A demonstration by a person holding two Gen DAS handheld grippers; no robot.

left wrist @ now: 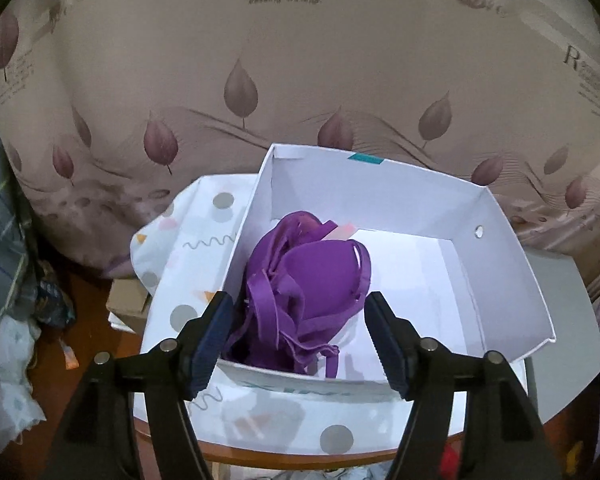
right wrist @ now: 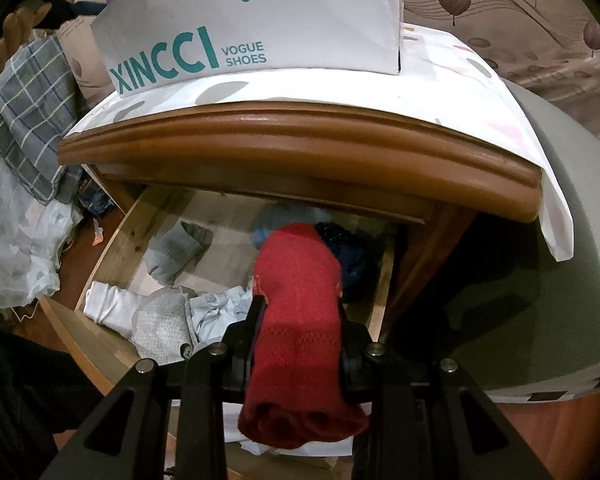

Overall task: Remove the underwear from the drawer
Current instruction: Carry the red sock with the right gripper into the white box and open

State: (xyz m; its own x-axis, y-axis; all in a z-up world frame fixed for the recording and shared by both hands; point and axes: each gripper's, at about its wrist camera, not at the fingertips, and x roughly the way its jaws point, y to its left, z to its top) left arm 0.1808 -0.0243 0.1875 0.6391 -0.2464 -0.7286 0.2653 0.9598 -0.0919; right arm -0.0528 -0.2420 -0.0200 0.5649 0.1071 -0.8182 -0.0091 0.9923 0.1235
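Clamped in the right gripper (right wrist: 300, 344) is a red knitted garment (right wrist: 300, 320), lifted just above the open wooden drawer (right wrist: 112, 240), where pale folded pieces lie to the left. Over on the left gripper (left wrist: 300, 320), the jaws stand apart, gripping nothing, with a purple bra (left wrist: 308, 280) lying loose in the near-left of the white shoebox (left wrist: 500, 248). My reading is a handover between steps (one piece dropped, one picked), so next the red piece needs carrying up over the dresser edge (right wrist: 300, 140) to that box.
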